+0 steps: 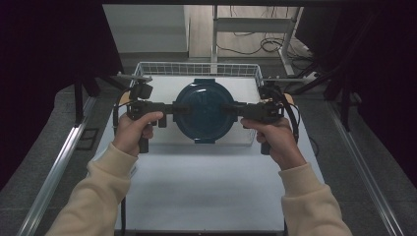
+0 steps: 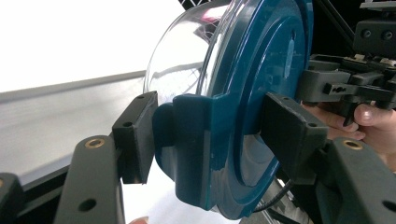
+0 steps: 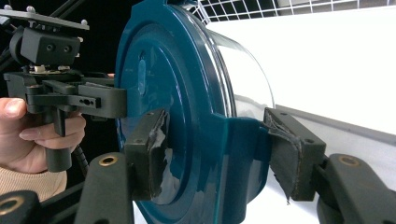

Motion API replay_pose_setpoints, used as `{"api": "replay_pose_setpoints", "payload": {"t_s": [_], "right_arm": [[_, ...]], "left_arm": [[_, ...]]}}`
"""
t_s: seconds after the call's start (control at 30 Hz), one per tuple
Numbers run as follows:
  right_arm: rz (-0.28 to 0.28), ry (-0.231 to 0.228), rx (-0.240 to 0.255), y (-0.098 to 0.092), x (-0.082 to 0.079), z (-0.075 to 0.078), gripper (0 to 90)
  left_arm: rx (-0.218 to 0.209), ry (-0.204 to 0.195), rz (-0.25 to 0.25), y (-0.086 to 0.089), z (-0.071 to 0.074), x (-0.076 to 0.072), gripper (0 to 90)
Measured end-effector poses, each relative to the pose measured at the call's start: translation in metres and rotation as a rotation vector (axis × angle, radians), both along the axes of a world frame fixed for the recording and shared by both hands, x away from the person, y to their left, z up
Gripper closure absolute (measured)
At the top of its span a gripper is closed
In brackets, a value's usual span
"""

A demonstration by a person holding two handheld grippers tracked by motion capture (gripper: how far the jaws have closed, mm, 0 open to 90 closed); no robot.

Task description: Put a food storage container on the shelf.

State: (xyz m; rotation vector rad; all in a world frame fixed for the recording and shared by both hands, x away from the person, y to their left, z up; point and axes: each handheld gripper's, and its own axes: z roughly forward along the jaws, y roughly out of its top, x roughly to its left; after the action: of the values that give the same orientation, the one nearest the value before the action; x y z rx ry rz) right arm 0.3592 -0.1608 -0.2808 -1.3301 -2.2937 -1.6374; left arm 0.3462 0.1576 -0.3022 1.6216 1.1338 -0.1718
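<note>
Round clear-plastic container with a dark teal clip-on lid (image 1: 204, 110), held above the white wire basket (image 1: 196, 68) at the far end of the white bench (image 1: 206, 187). The left hand-held gripper (image 1: 169, 109) and the right hand-held gripper (image 1: 236, 110) are each clamped on a teal side latch at opposite edges of the lid, one pad on the lid face, the other against the latch's underside beside the clear wall. Gripping at two opposite points likely keeps the wide container level and stops it from swinging, which a single grip could not. Through the clear wall (image 2: 180, 60) nothing can be made out inside; the lid sits closed on the container. What else lies in the basket under it cannot be told.
</note>
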Motion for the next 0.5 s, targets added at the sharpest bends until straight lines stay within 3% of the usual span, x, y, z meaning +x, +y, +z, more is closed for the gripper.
{"api": "replay_pose_setpoints", "payload": {"t_s": [0.37,0.5], "right_arm": [[0.002,0.003,0.023,0.0,0.015,0.008,42.3],[0.005,0.005,0.025,0.0,0.025,0.012,42.4]], "left_arm": [[0.015,0.001,0.002,0.002,0.013,0.016,38.3],[0.001,0.01,0.007,0.003,0.016,0.026,38.4]]}}
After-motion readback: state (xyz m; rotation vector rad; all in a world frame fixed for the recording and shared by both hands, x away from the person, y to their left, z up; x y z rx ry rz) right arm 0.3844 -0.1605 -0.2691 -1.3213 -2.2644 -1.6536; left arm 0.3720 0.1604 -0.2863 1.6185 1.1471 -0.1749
